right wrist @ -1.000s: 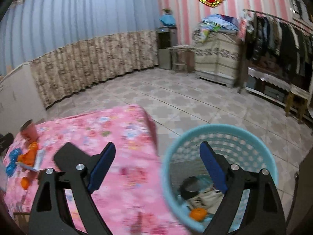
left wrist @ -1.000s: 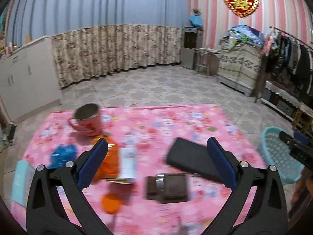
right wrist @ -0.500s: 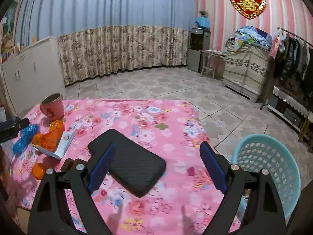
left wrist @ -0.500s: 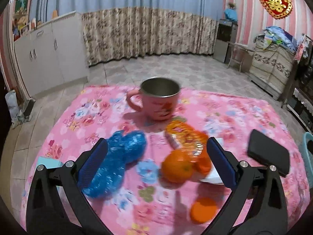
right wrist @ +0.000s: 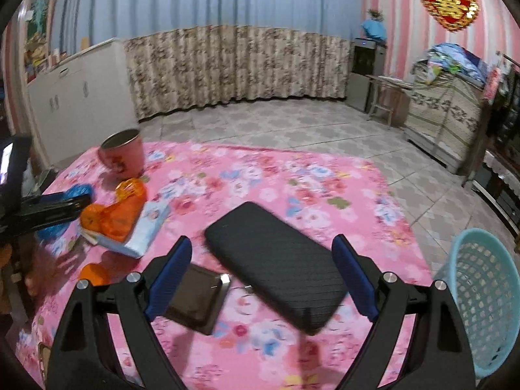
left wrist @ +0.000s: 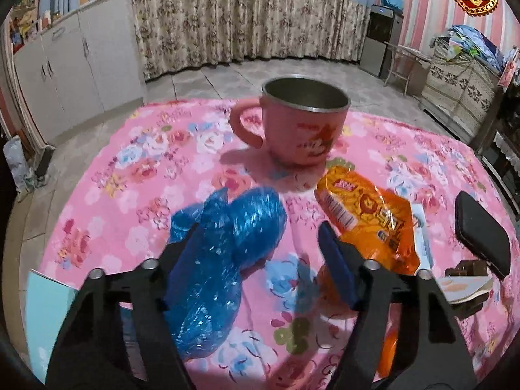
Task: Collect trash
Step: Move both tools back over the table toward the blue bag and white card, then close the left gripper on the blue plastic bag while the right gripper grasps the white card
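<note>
In the lower middle of the left wrist view, the left tool (left wrist: 260,253) is closing around the crumpled blue plastic bag (left wrist: 224,250), not yet pinched. It should bite the thick middle, clear of the floral pink tabletop (left wrist: 130,178) cloth. The right tool (right wrist: 261,269) hangs released above the black ribbed case (right wrist: 276,269).

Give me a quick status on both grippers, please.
Left gripper closing around blue plastic bag. Right gripper open, empty, over black case. Pink mug clear.
</note>
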A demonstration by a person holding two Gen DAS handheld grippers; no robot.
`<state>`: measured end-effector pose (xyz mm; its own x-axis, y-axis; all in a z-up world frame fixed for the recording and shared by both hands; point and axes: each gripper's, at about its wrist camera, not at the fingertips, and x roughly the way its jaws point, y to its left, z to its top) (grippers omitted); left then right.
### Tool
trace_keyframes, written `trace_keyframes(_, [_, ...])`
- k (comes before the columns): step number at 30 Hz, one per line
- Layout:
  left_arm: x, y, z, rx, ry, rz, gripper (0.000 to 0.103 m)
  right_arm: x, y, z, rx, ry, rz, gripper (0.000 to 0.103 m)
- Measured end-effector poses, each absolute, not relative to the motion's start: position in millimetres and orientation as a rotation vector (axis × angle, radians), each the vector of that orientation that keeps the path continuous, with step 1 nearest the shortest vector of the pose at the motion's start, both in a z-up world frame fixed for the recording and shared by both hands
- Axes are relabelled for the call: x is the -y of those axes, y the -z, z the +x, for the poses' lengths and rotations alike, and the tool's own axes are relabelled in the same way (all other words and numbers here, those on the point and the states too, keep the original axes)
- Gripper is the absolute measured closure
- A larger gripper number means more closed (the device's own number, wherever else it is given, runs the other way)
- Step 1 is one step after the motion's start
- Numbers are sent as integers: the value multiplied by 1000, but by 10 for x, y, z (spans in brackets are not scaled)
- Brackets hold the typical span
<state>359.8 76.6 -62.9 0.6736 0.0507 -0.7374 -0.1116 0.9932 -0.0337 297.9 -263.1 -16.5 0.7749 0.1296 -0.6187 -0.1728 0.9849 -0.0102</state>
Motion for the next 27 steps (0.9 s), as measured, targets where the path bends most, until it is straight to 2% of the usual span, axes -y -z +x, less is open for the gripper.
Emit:
trace_keyframes(2, [-763, 652, 3600, -830, -86, -70, 48, 2512, 222, 2980, -689, -215, -70, 17])
trace_keyframes(4, [-777, 668, 3612, -837, -85, -68, 66, 2392, 273, 2978, -708, -253, -75, 17])
trace_keyframes(7, [-833, 663, 3614, -835, -81, -101, 74, 2221, 327, 2957, -731, -309, -92, 17])
trace_keyframes(11, [-858, 581, 3572, -820, -69, -128, 78, 1972, 385, 2947, -737, -365, -144, 17])
trace_keyframes(21, [-905, 240, 3347, -741, -57, -112, 79, 1567, 459, 3066, -714, -449, -198, 18])
trace_keyframes(23, [-947, 217, 3331, -738, -57, -121, 79, 1518, 478, 3098, -717, -479, -197, 32])
trace_keyframes(24, [-970, 223, 3334, -739, -58, -124, 79, 1495, 503, 3131, -738, -504, -183, 46])
trace_keyframes(26, [-1001, 227, 3333, -741, -61, -131, 79, 1477, 533, 3160, -756, -533, -165, 57])
trace_keyframes(27, [-1016, 225, 3331, -740, -62, -138, 79, 1460, 540, 3162, -759, -548, -168, 67])
